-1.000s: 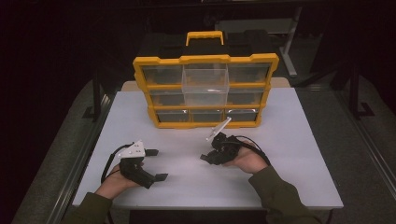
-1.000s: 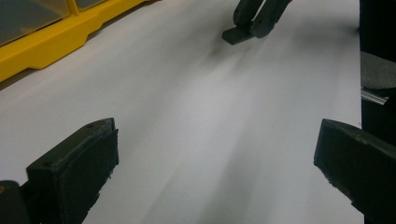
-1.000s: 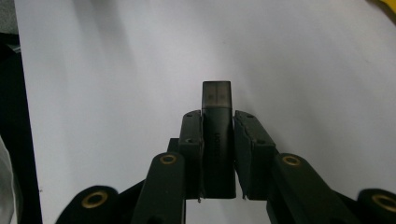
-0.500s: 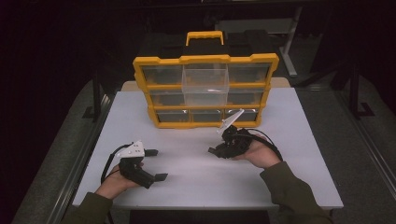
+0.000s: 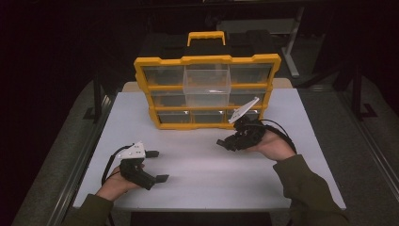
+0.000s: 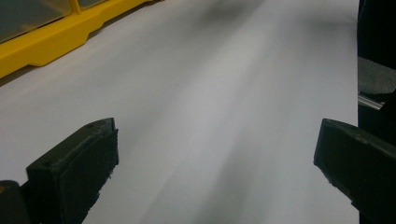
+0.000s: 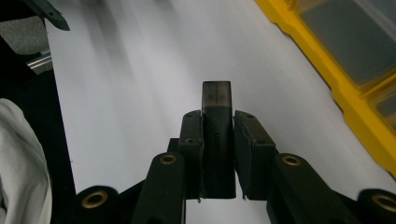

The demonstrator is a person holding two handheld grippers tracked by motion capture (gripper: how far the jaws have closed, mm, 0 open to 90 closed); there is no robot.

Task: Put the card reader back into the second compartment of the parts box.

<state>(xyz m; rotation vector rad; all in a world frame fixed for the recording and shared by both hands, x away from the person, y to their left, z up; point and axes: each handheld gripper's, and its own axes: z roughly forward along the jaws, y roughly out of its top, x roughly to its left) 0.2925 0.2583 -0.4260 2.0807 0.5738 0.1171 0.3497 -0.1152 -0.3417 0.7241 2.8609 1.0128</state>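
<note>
A yellow organizer (image 5: 207,92) with clear drawers stands at the back of the white table (image 5: 202,188); its top middle drawer (image 5: 207,81) sticks out. My right gripper (image 5: 225,142) hovers just in front of the organizer's lower right drawers. In the right gripper view, the right gripper (image 7: 217,135) is shut on a small dark stick with a translucent cap (image 7: 216,99), and the yellow frame (image 7: 345,95) runs along the right. My left gripper (image 5: 157,165) rests on the table at the front left, open, with nothing between its fingers (image 6: 74,163).
The organizer's yellow base (image 6: 51,44) lies at the upper left of the left gripper view. Bare white tabletop stretches between the two grippers. Dark floor and metal frame legs (image 5: 353,89) surround the table.
My right gripper has moved right and back towards the organizer's lower right drawers, still holding the dark stick. The left gripper has stayed put.
</note>
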